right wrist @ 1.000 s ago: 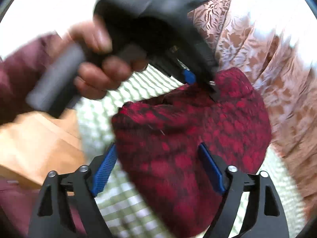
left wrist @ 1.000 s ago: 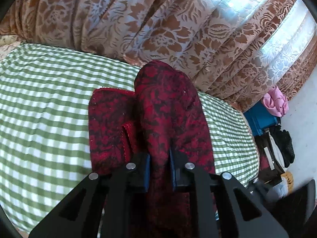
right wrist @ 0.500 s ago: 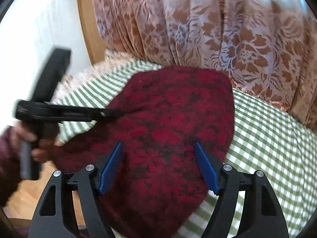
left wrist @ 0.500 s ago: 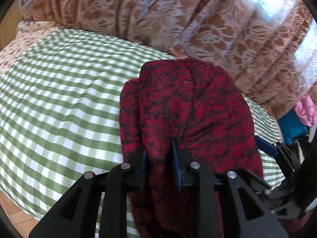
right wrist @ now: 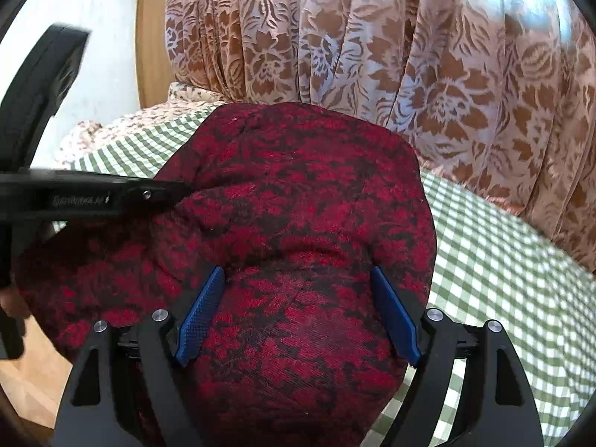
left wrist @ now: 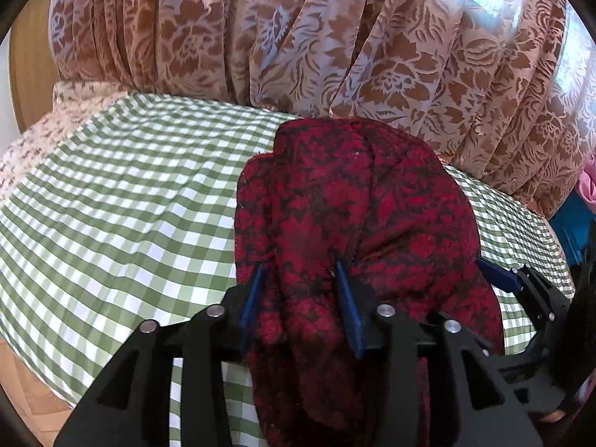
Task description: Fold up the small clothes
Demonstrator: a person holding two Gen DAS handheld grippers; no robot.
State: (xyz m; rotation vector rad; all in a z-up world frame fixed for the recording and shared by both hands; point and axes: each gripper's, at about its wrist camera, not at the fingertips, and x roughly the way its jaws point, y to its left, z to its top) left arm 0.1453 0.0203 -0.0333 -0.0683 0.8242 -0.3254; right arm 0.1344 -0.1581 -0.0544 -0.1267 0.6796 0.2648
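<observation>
A red and black patterned garment [left wrist: 354,201] lies bunched on the green checked bed cover [left wrist: 130,193]. My left gripper [left wrist: 298,272] has its jaws part open, with a fold of the garment lying between them. In the right wrist view the same garment [right wrist: 298,193] fills the middle, and my right gripper [right wrist: 298,279] is open wide with the cloth draped between its blue pads [right wrist: 203,305]. The left gripper also shows there, at the garment's left edge [right wrist: 164,192]. The right gripper's blue pad shows at the garment's right edge in the left wrist view [left wrist: 495,273].
A brown floral curtain [left wrist: 335,37] hangs right behind the bed. A pale floral sheet [left wrist: 44,130] covers the bed's far left. A blue box [left wrist: 573,223] and pink cloth [left wrist: 588,186] sit at the right. Wooden floor [right wrist: 29,380] lies below the near edge.
My left gripper's jaws have opened wider around the fold they were pinching. The garment has come down onto the bed. Both grippers have shifted slightly closer to it.
</observation>
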